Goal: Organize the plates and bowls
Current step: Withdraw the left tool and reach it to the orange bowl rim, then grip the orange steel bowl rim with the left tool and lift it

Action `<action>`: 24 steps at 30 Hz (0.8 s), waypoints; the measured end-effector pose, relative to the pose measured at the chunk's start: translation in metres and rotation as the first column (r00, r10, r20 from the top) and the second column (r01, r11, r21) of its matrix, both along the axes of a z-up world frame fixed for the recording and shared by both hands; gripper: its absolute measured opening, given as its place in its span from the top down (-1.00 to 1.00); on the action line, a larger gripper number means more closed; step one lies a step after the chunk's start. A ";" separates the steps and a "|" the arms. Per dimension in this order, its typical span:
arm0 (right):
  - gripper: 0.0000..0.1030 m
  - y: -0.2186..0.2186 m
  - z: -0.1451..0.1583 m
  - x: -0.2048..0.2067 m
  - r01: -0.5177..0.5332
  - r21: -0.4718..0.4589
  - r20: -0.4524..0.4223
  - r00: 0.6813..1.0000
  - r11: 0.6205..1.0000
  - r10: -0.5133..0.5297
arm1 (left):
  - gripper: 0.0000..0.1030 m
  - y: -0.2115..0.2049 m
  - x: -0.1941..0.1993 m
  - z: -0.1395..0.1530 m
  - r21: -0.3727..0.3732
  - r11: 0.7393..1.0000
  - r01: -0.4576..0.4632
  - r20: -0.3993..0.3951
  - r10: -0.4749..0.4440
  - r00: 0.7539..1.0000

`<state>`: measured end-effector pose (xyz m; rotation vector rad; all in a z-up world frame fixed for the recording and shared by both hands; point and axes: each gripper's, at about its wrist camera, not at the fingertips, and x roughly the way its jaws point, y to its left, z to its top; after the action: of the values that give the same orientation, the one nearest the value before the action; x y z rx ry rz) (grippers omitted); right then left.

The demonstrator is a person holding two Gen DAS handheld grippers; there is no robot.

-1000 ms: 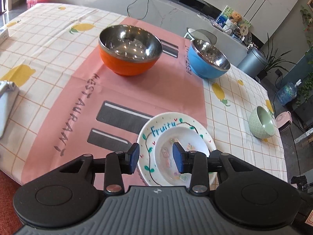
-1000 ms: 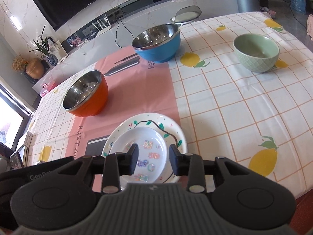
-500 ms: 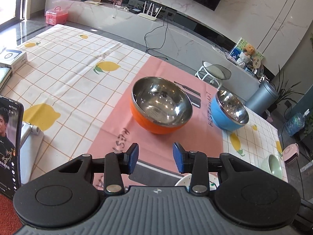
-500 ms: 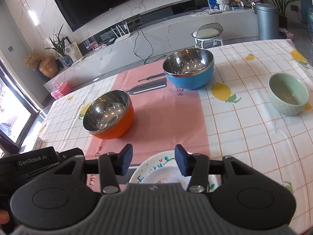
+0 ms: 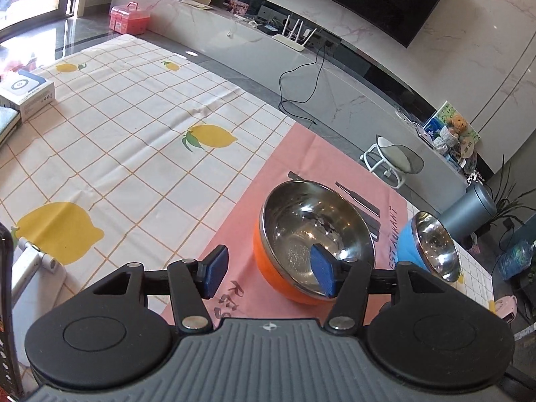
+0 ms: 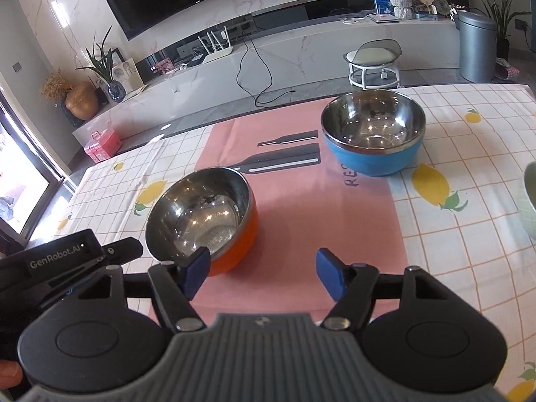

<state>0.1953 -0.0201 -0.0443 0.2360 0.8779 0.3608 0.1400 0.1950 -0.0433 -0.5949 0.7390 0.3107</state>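
Steel-lined orange bowl [image 6: 204, 214] empty | blue bowl [image 6: 373, 134] empty | left gripper [image 5: 269, 273] + right gripper [image 6: 263, 273] jaws opening, nothing btwn

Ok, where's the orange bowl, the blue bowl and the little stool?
orange bowl [image 6: 201, 214]: right wrist view, shiny inside.
blue bowl [image 6: 372, 160]: right wrist view, blue outer wall.
stool [image 6: 370, 56]: right wrist view, seat cushion.

Bare pink mat [image 6: 301, 217] between orange bowl [image 6: 201, 214] and blue bowl [image 6: 372, 137].
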 end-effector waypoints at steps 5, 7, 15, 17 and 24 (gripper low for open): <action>-0.31 0.014 -0.018 0.027 0.020 -0.027 -0.053 0.998 0.999 -0.021 | -0.28 0.005 0.021 -0.013 -0.009 1.000 -0.010 -0.024 0.010 1.000; -0.30 0.015 -0.023 0.034 0.031 -0.028 -0.066 0.997 0.999 -0.033 | -0.28 0.006 0.030 -0.017 -0.007 1.000 -0.009 -0.029 0.009 1.000; 0.03 0.025 -0.033 0.052 0.019 0.001 -0.079 0.997 1.000 -0.019 | 0.20 0.006 0.053 -0.031 0.000 1.000 0.025 -0.074 -0.025 0.997; 0.11 0.027 -0.034 0.055 0.015 0.010 -0.084 0.996 1.000 -0.014 | 0.38 0.006 0.056 -0.034 0.005 1.000 0.024 -0.084 -0.023 0.996; 0.71 0.032 -0.037 0.058 -0.012 0.057 -0.073 0.997 0.998 0.016 | 0.74 0.008 0.060 -0.040 0.026 0.999 0.031 -0.100 -0.028 0.995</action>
<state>0.2530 0.0115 -0.0818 0.2970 0.9429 0.3918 0.2001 0.2031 -0.0829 -0.5447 0.8373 0.3244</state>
